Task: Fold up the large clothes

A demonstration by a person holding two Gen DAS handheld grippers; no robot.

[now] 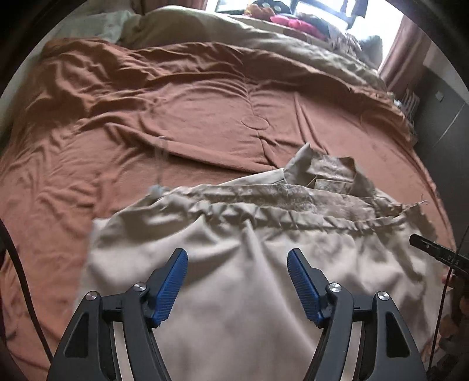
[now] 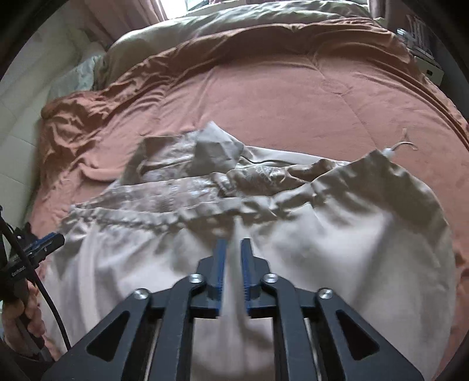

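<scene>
A large beige garment with a gathered elastic waistband lies spread on the rust-brown bedspread, its waistband towards the far side. A white drawstring end pokes out at its corner. My left gripper hovers over the cloth with its blue pads wide apart and nothing between them. It also shows at the left edge of the right wrist view as the left gripper. My right gripper stands open by a narrow gap just above the cloth, and pale fabric shows through the gap.
A crumpled beige duvet lies along the far side of the bed. Bright clutter sits by the window. A hand and a black cable are at the lower left. Dark furniture stands to the right.
</scene>
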